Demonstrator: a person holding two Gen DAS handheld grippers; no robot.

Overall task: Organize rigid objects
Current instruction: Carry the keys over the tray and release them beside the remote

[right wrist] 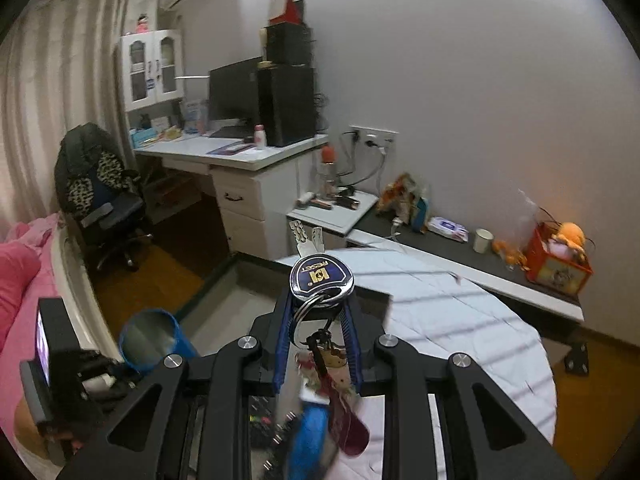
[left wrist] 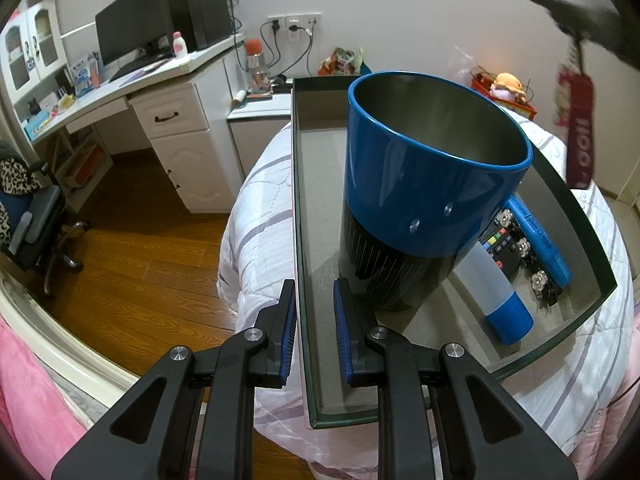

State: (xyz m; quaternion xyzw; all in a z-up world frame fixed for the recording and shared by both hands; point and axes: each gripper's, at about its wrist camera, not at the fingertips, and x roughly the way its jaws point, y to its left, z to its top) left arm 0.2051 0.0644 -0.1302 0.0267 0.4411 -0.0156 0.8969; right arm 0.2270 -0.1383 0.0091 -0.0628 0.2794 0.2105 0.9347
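Behind blue cup (left wrist: 432, 184), remote (left wrist: 502, 246) half hidden

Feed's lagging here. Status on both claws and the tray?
Left claw open, straddling the tray wall. Right claw shut on the keys, raised. Blue cup stands in tray.

Home bedroom: bed (left wrist: 264, 184), desk (right wrist: 240, 156), monitor (left wrist: 132, 28).

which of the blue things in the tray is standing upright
The large blue cup, open mouth up, standing in the tray. The blue-capped tube and the blue marker both lie flat on the tray floor beside it.
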